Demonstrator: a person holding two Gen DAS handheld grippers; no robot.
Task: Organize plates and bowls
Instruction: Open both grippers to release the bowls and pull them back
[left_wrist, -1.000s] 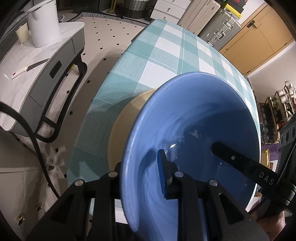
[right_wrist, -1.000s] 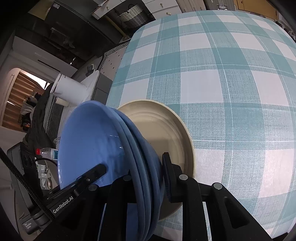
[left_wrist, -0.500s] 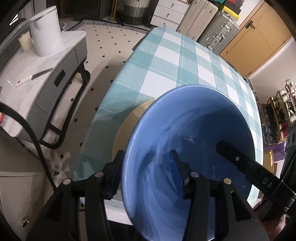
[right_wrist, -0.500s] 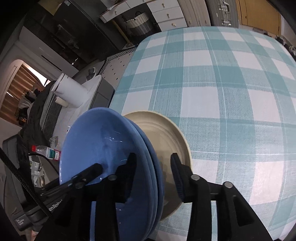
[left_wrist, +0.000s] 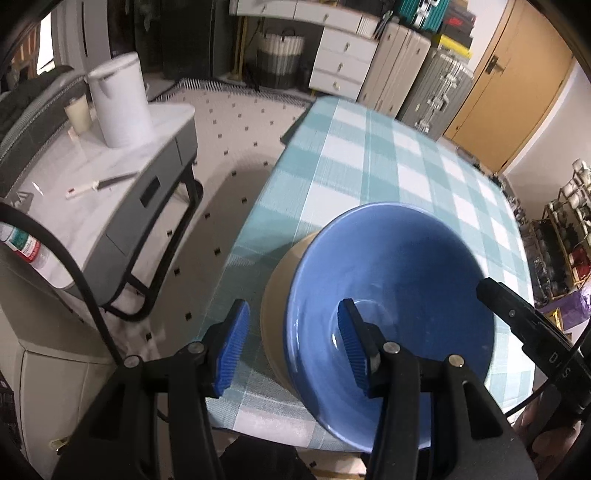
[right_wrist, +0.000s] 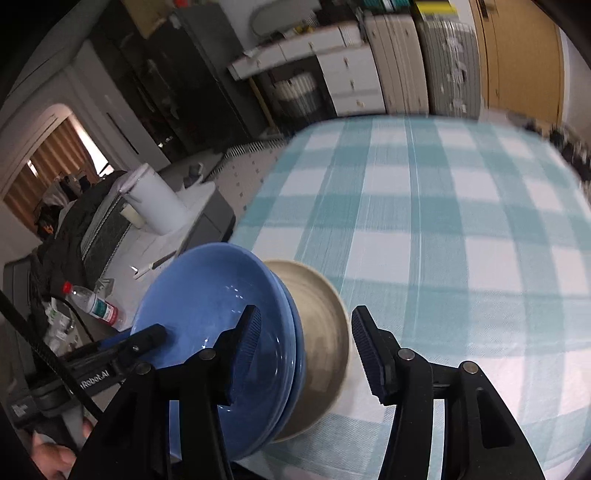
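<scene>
Both claws have just been opening and now stand apart, holding nothing: the left gripper (left_wrist: 293, 341) and the right gripper (right_wrist: 306, 349) each straddle a rim without touching. On the tabletop (right_wrist: 424, 229), near its front left corner, blue bowls (left_wrist: 399, 288) sit stacked on a tan plate (right_wrist: 321, 332).

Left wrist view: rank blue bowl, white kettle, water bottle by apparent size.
1. blue bowl, biggest in frame, though nearest the camera.
2. white kettle on the side table.
3. water bottle, cut off by the frame edge, so its rank is unsure.
</scene>
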